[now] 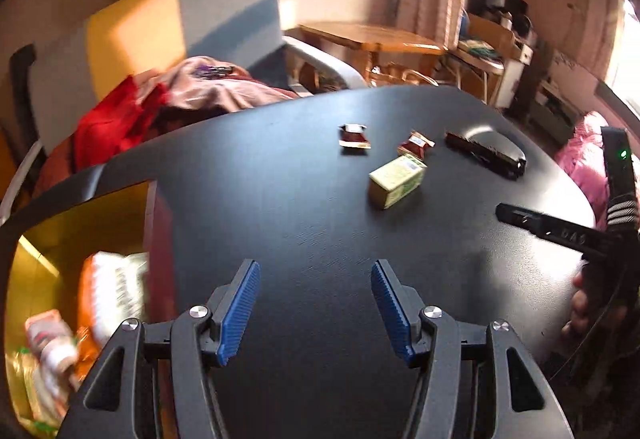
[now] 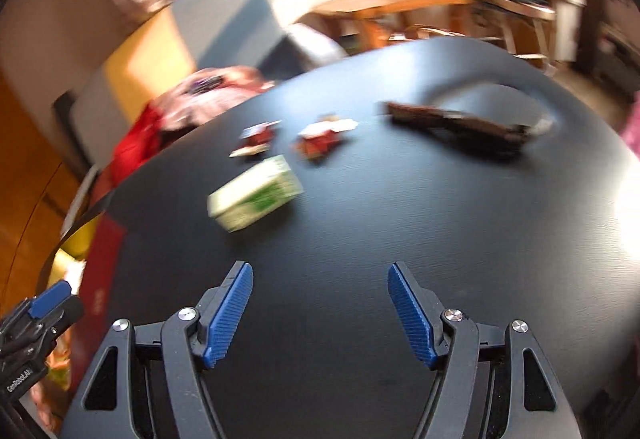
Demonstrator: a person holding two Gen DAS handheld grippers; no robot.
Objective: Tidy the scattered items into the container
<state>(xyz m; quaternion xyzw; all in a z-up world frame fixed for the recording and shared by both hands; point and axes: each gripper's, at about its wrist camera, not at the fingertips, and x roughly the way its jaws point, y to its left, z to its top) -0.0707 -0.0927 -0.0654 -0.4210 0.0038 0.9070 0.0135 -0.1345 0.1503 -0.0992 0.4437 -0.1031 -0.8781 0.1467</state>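
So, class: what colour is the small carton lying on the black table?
Pale yellow-green, with darker green print: the small carton shows sharpest in the left wrist view.

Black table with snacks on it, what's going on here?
A person holds a pair of tongs in each hand, tidying snacks into the red box at the table's left edge. Both the left tongs and right tongs are open and empty above the black table. Some packets already lie in the box. Still out: a green carton, two small red wrappers and a dark bar.
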